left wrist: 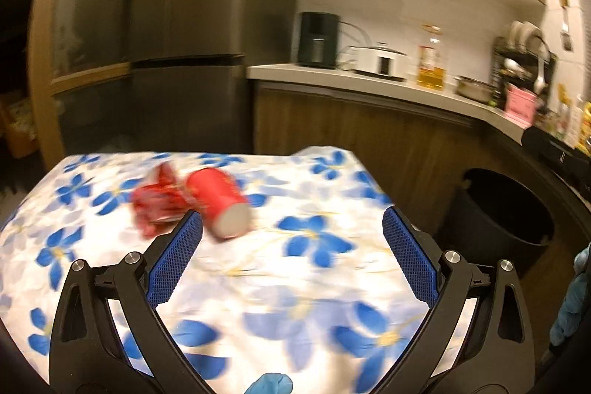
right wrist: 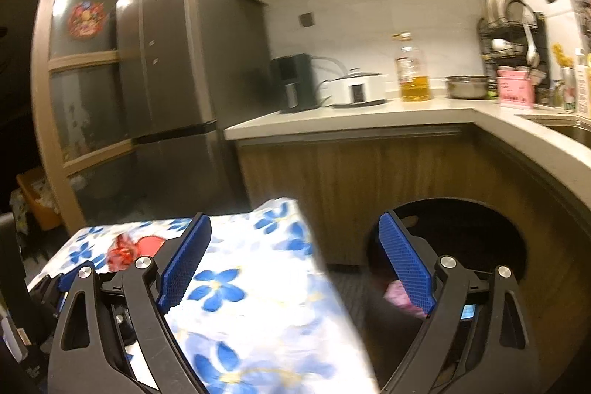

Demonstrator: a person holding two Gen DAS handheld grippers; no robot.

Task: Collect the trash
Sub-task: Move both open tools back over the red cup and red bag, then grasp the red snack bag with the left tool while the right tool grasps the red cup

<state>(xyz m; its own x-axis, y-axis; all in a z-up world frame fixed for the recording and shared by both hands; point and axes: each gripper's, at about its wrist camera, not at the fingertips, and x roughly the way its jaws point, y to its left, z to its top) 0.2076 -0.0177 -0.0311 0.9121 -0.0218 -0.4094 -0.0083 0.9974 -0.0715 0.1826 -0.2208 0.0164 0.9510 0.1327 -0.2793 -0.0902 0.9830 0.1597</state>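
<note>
A red paper cup (left wrist: 218,202) lies on its side on the table's flowered cloth (left wrist: 295,283), and a crumpled red wrapper (left wrist: 157,205) touches its left side. My left gripper (left wrist: 291,220) hangs open over the cloth, its left pad just in front of the cup and wrapper, nothing between the fingers. My right gripper (right wrist: 295,226) is open and empty too, straddling the table's right edge. Its right finger stands in front of the black bin (right wrist: 461,239), where a pink scrap (right wrist: 397,294) lies inside. The wrapper (right wrist: 125,252) shows far left in the right wrist view.
The black bin (left wrist: 498,209) stands on the floor right of the table, against a wooden counter (left wrist: 369,135). A grey fridge (left wrist: 184,43) rises behind the table. The counter carries a cooker (left wrist: 380,60), an oil bottle (left wrist: 430,61) and a dish rack (left wrist: 524,61).
</note>
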